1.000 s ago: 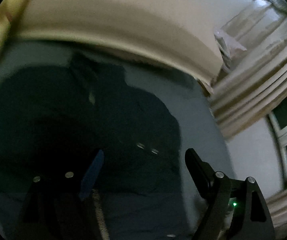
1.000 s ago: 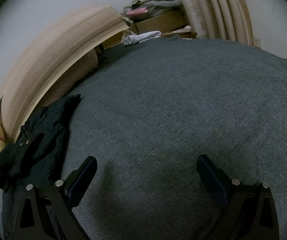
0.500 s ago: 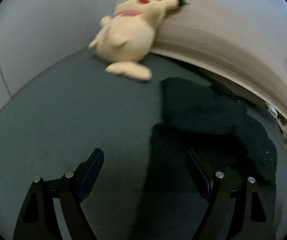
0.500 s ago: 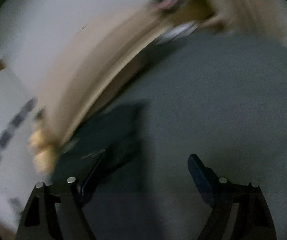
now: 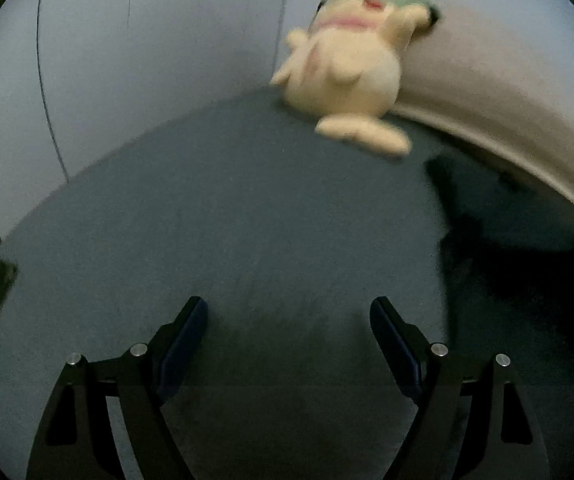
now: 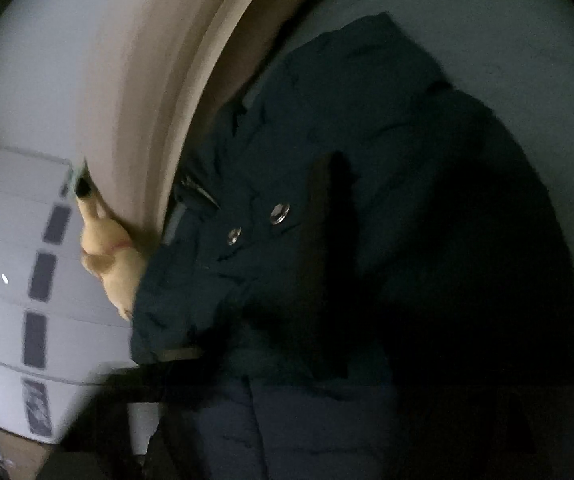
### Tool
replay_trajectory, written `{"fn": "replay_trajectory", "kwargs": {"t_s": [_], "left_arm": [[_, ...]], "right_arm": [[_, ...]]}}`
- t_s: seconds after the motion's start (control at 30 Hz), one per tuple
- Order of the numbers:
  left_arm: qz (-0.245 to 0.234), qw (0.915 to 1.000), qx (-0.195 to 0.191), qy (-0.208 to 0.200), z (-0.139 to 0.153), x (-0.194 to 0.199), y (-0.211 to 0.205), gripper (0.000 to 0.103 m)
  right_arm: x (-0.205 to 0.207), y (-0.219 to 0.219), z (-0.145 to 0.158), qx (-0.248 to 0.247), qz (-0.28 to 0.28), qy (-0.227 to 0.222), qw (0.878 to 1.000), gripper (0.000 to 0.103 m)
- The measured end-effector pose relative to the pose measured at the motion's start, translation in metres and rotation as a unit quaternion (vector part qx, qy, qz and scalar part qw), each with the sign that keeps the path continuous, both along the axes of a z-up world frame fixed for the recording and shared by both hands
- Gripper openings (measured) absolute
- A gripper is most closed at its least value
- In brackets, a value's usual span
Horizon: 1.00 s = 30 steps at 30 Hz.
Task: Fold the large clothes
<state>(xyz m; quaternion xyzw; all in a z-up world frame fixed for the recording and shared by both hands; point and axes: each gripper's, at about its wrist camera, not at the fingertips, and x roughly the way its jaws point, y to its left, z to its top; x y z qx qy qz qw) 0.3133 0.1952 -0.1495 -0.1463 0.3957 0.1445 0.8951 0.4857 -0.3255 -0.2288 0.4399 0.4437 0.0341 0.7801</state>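
Dark jacket (image 6: 327, 208) lies crumpled on the grey bed (image 5: 247, 220), against the headboard (image 5: 487, 92), plush toy (image 5: 343, 76) just beside it. A second ago the right hand-held gripper was spread over bare bed; now it has swung onto the jacket and its jaws are closing, fingers buried in dark cloth, grip unclear. Left hand-held gripper (image 5: 289, 320) spread, empty, over bed beside jacket. Folding is only starting.
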Motion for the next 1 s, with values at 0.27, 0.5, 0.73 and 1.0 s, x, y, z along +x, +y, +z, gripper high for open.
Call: {"fn": "replay_trajectory", "kwargs": {"t_s": [0.27, 0.5, 0.73, 1.0], "left_arm": [[-0.009, 0.9999, -0.004, -0.01, -0.009, 0.002, 0.002, 0.089], [-0.012, 0.9999, -0.002, -0.003, -0.001, 0.001, 0.001, 0.09], [-0.051, 0.9971, -0.006, -0.057, 0.066, 0.044, -0.027, 0.09], [-0.167, 0.9808, 0.069, -0.074, 0.091, 0.128, -0.159, 0.09]], "right_arm": [[0.015, 0.033, 0.122, -0.258, 0.044, -0.097, 0.96, 0.011], [0.053, 0.033, 0.097, -0.346, 0.057, -0.06, 0.935, 0.011], [0.065, 0.015, 0.022, -0.285, 0.051, -0.02, 0.957, 0.011], [0.065, 0.001, 0.0, -0.237, 0.045, -0.023, 0.97, 0.011]]}}
